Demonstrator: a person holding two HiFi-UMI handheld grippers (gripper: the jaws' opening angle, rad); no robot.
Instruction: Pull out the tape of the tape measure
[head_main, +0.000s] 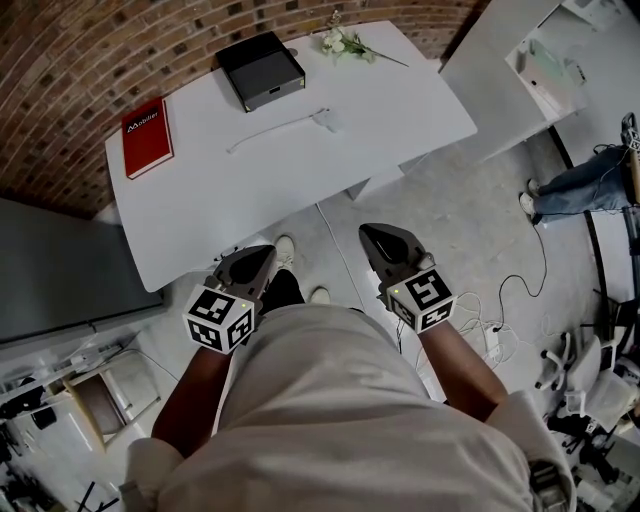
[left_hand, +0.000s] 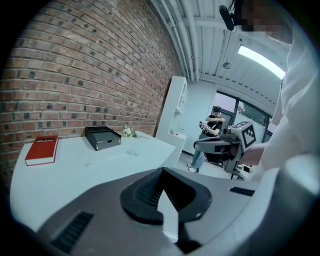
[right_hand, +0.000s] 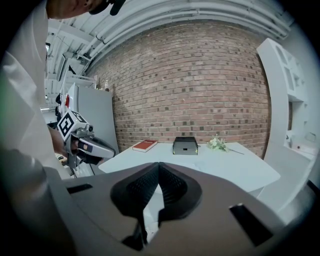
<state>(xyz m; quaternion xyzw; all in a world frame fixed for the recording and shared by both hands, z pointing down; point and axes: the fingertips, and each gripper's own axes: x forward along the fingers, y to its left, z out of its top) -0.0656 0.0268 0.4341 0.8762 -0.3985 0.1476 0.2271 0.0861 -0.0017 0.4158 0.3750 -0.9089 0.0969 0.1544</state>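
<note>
Nothing is started yet: left tool and right tool are held closed, empty, well short of the counter.

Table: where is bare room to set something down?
Bare: the whole near half, from the white strip to the front edge, and the right corner of the table. Crowded: the back edge, with book, box, flowers.

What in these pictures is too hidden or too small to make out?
1. Pale strip on the table: head view, too small to tell whether it is the tape measure.
2. Person: head view, cut off by the right edge; only legs show.
3. Black box: inside unseen in any view.
</note>
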